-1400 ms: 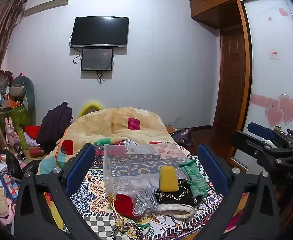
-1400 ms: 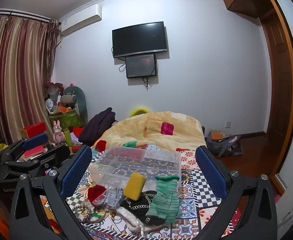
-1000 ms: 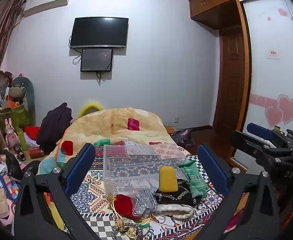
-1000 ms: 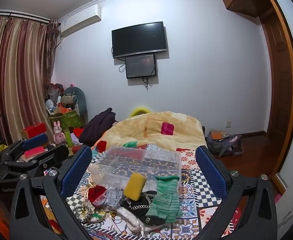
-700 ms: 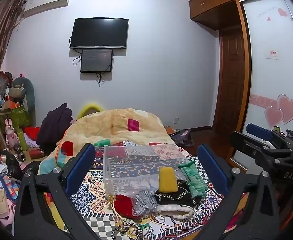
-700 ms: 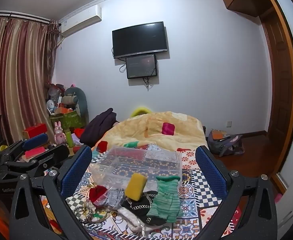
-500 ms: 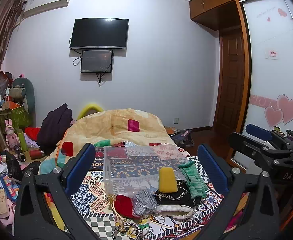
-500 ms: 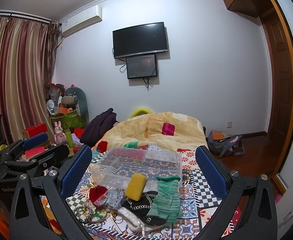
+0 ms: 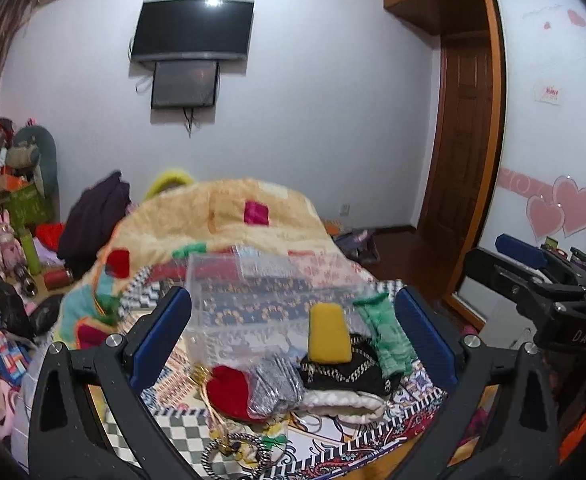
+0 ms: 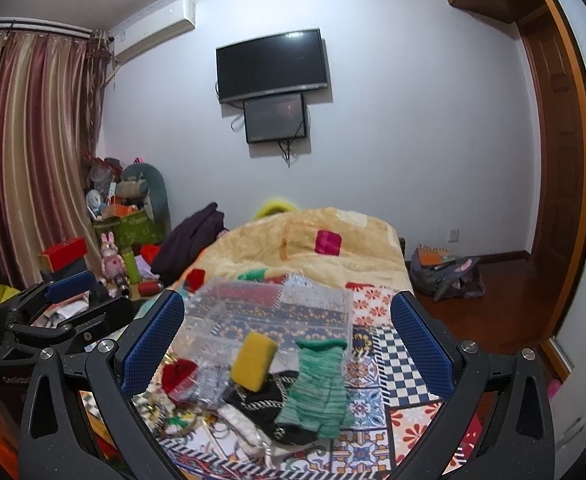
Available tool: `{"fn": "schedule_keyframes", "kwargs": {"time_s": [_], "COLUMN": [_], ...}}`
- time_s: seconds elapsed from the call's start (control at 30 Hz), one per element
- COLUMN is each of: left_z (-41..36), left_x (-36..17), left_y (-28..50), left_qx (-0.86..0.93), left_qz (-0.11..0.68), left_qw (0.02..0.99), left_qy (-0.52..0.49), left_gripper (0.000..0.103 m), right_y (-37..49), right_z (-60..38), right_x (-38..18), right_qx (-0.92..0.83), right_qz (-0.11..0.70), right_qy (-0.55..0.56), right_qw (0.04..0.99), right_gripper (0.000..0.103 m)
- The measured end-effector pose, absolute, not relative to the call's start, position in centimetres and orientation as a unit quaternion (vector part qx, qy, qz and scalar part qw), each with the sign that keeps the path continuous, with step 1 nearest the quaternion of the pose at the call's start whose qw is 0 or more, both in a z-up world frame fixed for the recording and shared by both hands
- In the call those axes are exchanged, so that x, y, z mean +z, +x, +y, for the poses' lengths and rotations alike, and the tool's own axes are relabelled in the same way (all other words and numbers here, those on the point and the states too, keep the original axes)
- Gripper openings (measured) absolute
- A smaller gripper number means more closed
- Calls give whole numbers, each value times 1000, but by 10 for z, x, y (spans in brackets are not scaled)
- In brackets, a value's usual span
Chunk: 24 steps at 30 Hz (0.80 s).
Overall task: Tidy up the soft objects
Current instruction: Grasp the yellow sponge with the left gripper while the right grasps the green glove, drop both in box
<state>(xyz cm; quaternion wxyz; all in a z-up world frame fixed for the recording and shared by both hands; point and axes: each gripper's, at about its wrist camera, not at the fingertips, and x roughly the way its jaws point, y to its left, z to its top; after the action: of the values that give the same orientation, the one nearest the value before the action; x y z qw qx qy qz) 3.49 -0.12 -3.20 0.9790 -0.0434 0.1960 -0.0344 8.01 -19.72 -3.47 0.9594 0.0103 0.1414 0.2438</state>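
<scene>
Soft items heaped between both sets of spread, empty fingers: left gripper (image 9: 293, 328) and right gripper (image 10: 287, 330) hover wide open, yellow sponge (image 9: 329, 334) at 12 o'clock atop a black cloth (image 9: 343, 374), green knit piece (image 10: 317, 388) at its 3 o'clock. Clear plastic box (image 9: 265, 300) sits just behind on the patterned cloth (image 10: 393, 364). Beyond: yellow quilt (image 10: 317, 248), wall TV (image 10: 272, 65).

Sponge (image 10: 254, 361): yellow. Knit piece (image 10: 317, 389): green, striped. Pouch (image 9: 229, 390): red. Bag (image 9: 276, 385): silver, glittery. Cloth (image 9: 343, 372): black with pale chain pattern. Box (image 10: 269, 322): clear. Tablecloth (image 10: 403, 360): multicoloured patchwork, checks and florals. Gripper pads (image 10: 151, 340): blue.
</scene>
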Motion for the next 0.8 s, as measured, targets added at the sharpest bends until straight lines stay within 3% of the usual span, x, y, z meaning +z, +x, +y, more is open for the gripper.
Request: {"fn": "schedule_keyframes", "kwargs": {"time_s": [0.17,0.3,0.57,0.67,0.73,0.8], "left_z": [-13,-27,-31,-30,-30,-30], "left_x": [-62,-87,-123,-131,-135,-137], "left_y": [63,89,118,124,125,124], "left_qx": [-37,-46,-65,-80,-90,-94], "left_qz": [240,281,335,344,348,350], "left_qw": [969,958,939,934,931,930], "left_qy": [-37,-25,-48,-60,-63,-65], "left_gripper": [102,85,68,57,42,39], "right_y": [101,120,155,160,164,165], "right_z": [-200,-199,-211,-211,-203,-198], "right_x": [-57,-76,-112,-122,-124,-127], "right_qx": [234,233,242,259,269,277], "right_qz": [177,220,314,341,352,358], "right_qy": [3,4,40,53,52,47], "right_qw": [956,947,917,902,895,890], "right_gripper": [103,99,70,57,48,37]}}
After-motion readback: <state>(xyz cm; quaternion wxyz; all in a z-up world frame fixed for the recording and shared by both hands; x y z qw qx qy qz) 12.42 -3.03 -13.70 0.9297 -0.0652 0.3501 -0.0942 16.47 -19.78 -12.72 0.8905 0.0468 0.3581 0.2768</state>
